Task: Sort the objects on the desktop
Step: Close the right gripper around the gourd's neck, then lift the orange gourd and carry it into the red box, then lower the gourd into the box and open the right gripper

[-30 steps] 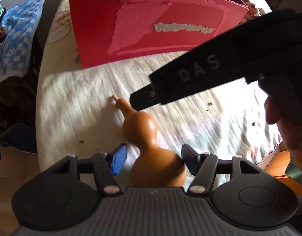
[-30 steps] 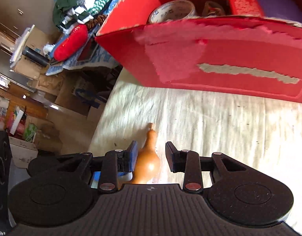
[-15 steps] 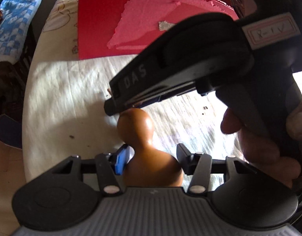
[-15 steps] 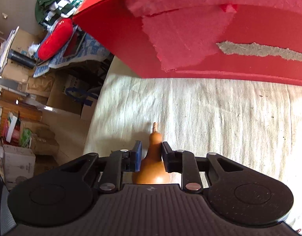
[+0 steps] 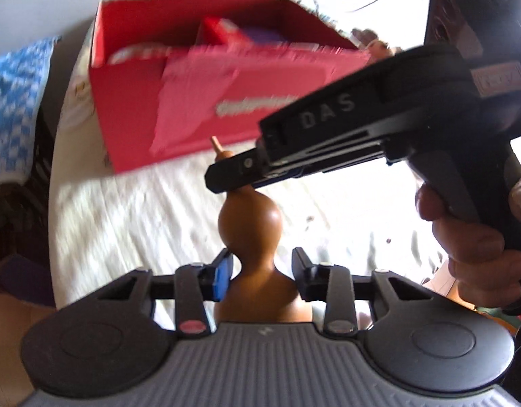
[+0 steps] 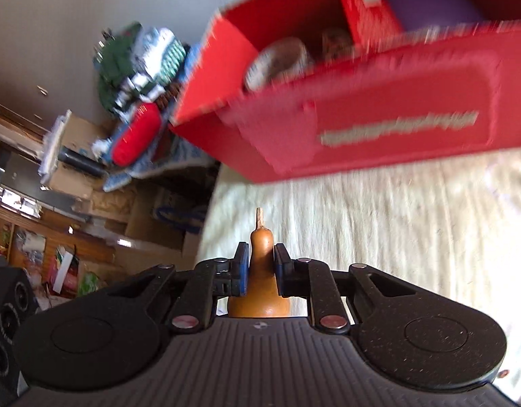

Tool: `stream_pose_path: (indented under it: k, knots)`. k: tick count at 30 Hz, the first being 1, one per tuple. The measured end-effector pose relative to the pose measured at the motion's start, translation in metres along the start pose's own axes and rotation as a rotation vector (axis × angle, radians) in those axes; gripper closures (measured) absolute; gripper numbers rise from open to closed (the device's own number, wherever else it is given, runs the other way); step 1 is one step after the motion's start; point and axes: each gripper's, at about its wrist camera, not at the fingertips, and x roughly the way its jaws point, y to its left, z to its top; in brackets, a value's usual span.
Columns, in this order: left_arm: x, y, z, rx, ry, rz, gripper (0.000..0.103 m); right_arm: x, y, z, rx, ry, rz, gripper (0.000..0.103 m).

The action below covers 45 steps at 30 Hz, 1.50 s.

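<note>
A brown gourd (image 5: 248,218) stands upright over the white cloth (image 5: 124,210) in front of the red cardboard box (image 5: 131,108). My right gripper (image 5: 233,173) reaches in from the right, held by a hand (image 5: 470,244), and is shut on the gourd's neck just below the stem. In the right wrist view the gourd (image 6: 260,247) is pinched between the pads of that right gripper (image 6: 262,264). My left gripper (image 5: 262,271) straddles the gourd's waist; it is open, with a gap showing on the right side.
The red box (image 6: 396,129) holds a tape roll (image 6: 277,61), a small red carton (image 6: 368,10) and a purple item (image 6: 429,6). A blue checked cloth (image 5: 13,101) hangs off the table's left. Piled clothes (image 6: 138,68) and cardboard boxes lie beyond the table's edge.
The right gripper closed on the gourd's neck and tipped it up from lying to upright. Both views pulled back, so the box's inside shows. The left fingers narrowed around the waist.
</note>
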Motion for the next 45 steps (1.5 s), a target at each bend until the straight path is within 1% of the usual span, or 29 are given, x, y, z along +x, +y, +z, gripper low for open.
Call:
stream_pose_path:
  k: [4,6,9,11,13,15,17,19,21,23,27,29,30,32,34,35,40,42,44,45]
  knots:
    - [-0.022,-0.012,0.027,0.046,-0.091,0.002,0.075,-0.036,0.009,0.016,-0.020,-0.123,0.033,0.086]
    - [-0.029,-0.023,0.050,0.078,-0.139,0.010,0.076,-0.052,0.016,0.028,-0.050,-0.190,0.041,0.086]
    - [-0.043,-0.033,0.082,0.137,-0.207,0.047,0.076,-0.069,0.029,0.052,-0.115,-0.289,0.044,0.086]
    - [-0.047,-0.035,0.102,0.168,-0.243,0.079,0.077,-0.072,0.038,0.070,-0.157,-0.342,0.039,0.086]
    - [-0.040,-0.032,0.131,0.194,-0.269,0.120,0.077,-0.068,0.046,0.089,-0.199,-0.391,0.031,0.086]
    - [-0.031,-0.022,0.152,0.197,-0.269,0.150,0.078,-0.058,0.048,0.106,-0.240,-0.416,0.020,0.086]
    - [-0.019,-0.012,0.171,0.194,-0.260,0.181,0.076,-0.046,0.048,0.120,-0.279,-0.428,0.006,0.086]
    - [-0.002,0.001,0.182,0.176,-0.228,0.201,0.073,-0.029,0.045,0.129,-0.317,-0.420,-0.012,0.086]
    - [0.014,0.012,0.186,0.152,-0.187,0.213,0.073,-0.011,0.038,0.133,-0.346,-0.395,-0.026,0.086]
    - [0.029,0.021,0.180,0.135,-0.147,0.235,0.072,0.005,0.030,0.134,-0.364,-0.357,-0.026,0.086]
    - [0.058,0.037,0.172,0.105,-0.077,0.260,0.071,0.030,0.017,0.127,-0.380,-0.289,0.006,0.086]
    - [0.068,0.044,0.168,0.106,-0.054,0.282,0.067,0.038,0.013,0.124,-0.389,-0.264,0.025,0.086]
    - [0.074,0.050,0.166,0.113,-0.047,0.298,0.062,0.042,0.012,0.123,-0.394,-0.252,0.034,0.086]
    - [0.076,0.054,0.162,0.125,-0.049,0.311,0.055,0.048,0.009,0.120,-0.408,-0.229,0.041,0.086]
    - [0.074,0.059,0.159,0.130,-0.060,0.322,0.043,0.052,0.006,0.118,-0.419,-0.212,0.049,0.086]
    - [0.073,0.061,0.158,0.132,-0.065,0.327,0.042,0.053,0.005,0.117,-0.425,-0.205,0.053,0.086]
    - [0.068,0.061,0.157,0.140,-0.076,0.327,0.042,0.060,0.006,0.118,-0.465,-0.132,0.075,0.084]
    - [0.067,0.060,0.157,0.141,-0.074,0.330,0.043,0.064,0.002,0.123,-0.440,-0.101,0.096,0.081]
    - [0.063,0.061,0.156,0.130,-0.078,0.318,0.042,0.065,-0.001,0.126,-0.405,-0.088,0.115,0.076]
    - [0.060,0.061,0.154,0.126,-0.085,0.311,0.042,0.066,-0.004,0.127,-0.379,-0.069,0.141,0.075]
